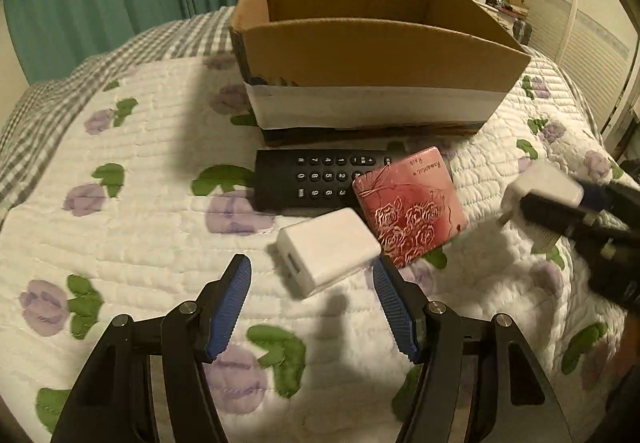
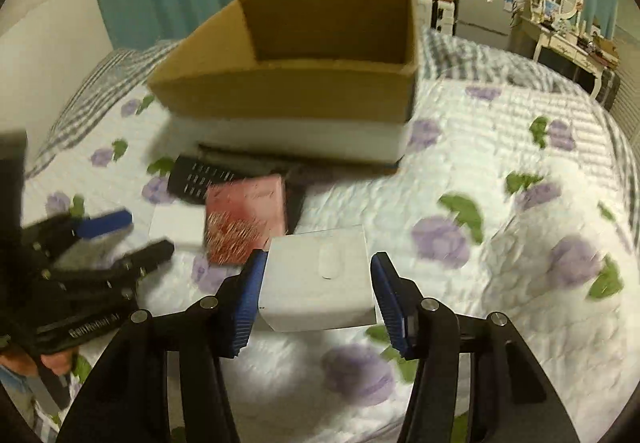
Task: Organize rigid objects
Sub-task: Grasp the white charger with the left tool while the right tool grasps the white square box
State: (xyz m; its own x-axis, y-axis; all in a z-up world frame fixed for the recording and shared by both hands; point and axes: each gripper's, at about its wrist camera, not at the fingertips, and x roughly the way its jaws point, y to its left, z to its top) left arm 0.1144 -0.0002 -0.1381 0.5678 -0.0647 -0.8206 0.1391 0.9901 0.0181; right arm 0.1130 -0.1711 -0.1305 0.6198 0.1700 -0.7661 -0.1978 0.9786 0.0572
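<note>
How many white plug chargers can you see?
2. One white charger lies on the quilt just ahead of the open left gripper. The other white charger is gripped by the right gripper. The box's floor is hidden.

Flowered quilted bed (image 1: 132, 203): cardboard box (image 1: 360, 55), remote (image 1: 312, 179), pink case (image 1: 408, 207), white charger (image 1: 328, 251).

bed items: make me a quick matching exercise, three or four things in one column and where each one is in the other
Things
1. remote
2. pink case
3. charger on quilt
4. second charger

Places
A. lifted, between the right jaws
B. lying just ahead of the open left jaws
C. flat against the box front
D. resting partly on the remote

Pairs: 1-C, 2-D, 3-B, 4-A
</note>
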